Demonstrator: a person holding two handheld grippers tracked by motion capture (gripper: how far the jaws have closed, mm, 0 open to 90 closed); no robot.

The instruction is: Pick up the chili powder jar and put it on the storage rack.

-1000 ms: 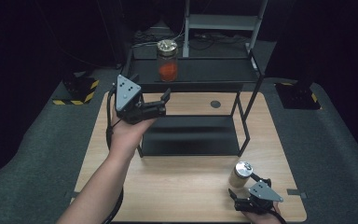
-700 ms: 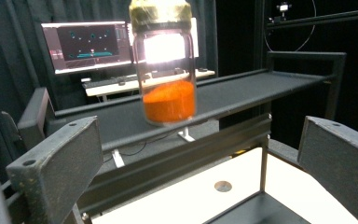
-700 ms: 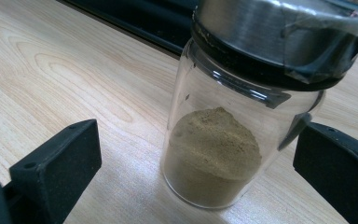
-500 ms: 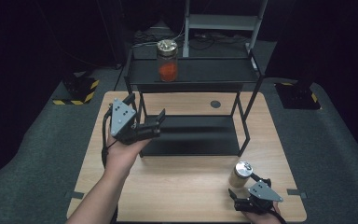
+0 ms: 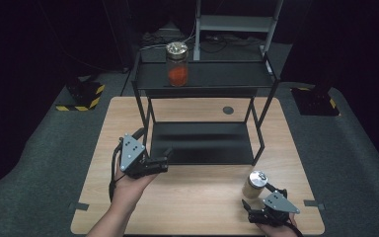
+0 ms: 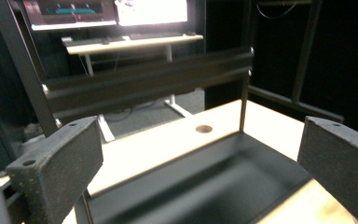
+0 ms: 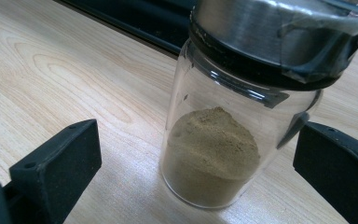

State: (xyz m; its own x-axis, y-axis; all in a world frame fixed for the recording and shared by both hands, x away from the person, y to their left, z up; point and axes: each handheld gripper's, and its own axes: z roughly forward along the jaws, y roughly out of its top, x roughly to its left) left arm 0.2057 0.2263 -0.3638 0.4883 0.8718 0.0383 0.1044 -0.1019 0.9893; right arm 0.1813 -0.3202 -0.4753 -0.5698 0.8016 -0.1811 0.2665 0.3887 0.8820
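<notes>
At the near right corner of the wooden table point(image 5: 202, 197), a glass jar of tan powder point(image 5: 254, 184) with a metal lid was seen standing upright, and the right gripper point(image 5: 256, 210) was held just behind it at the table's near edge. In the right gripper view the jar point(image 7: 235, 121) was framed between the two black jaws, which were spread wide on either side of it; a gap was visible on the left side, while contact on the right could not be told. The jar was about a third filled with powder. Toward the near left, the left gripper point(image 5: 164, 159) was held above the table, pointed right at the near left corner of the black shelf rack point(image 5: 202, 143), with its jaws spread and nothing between them. In the left gripper view the rack's lower tray point(image 6: 205, 186) and its upper shelf edge point(image 6: 158, 84) were seen beyond the open jaws. On the upper shelf, at the far side, a second jar holding orange-red contents point(image 5: 177, 64) was placed upright, well apart from both grippers
</notes>
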